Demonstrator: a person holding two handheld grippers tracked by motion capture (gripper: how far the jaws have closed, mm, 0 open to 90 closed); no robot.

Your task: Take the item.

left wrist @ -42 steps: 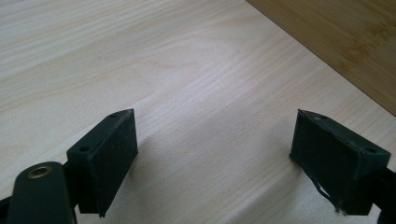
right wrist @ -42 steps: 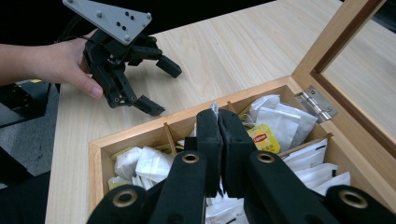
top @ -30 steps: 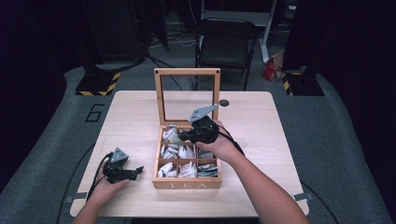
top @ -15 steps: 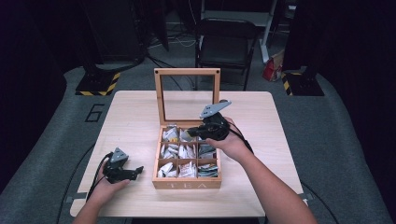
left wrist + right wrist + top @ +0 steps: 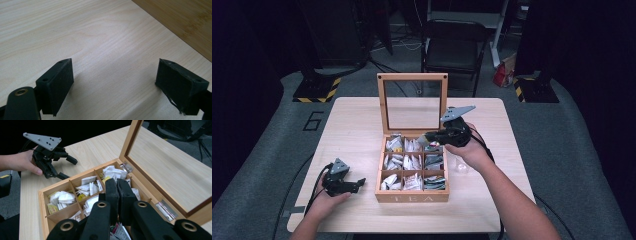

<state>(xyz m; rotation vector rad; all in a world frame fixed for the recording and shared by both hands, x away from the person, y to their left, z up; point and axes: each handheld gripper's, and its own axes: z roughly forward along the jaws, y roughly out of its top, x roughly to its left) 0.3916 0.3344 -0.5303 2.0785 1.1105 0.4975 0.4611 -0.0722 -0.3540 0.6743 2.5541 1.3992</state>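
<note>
We note the left hand-held gripper (image 5: pixel 357 184) at the near left of the worktop (image 5: pixel 352 130), resting low on the wood just left of the tea box (image 5: pixel 412 197), jaws spread wide with nothing between them; its own view shows bare wood grain between the two pads and the box wall at the upper right.

The tea box sits at the middle of the worktop, lid (image 5: pixel 413 102) standing upright at the far edge, nine compartments holding tea bags (image 5: pixel 62 197).

The right hand-held gripper (image 5: pixel 424 137) hovers over the far right corner of the box, pointing left across the far row. Its own view shows the jaws pressed together; we cannot tell whether a bag is pinched between them. A coloured packet (image 5: pixel 120 230) lies below, under the gripper body.

Judgement: the tea bags lie directly below and ahead of the right hand-held gripper, which is the nearer one. The compartment rows run left to right, so a straight downward approach suits.

A small clear cup (image 5: pixel 460 165) stands right of the box, beneath the right wrist.
</note>
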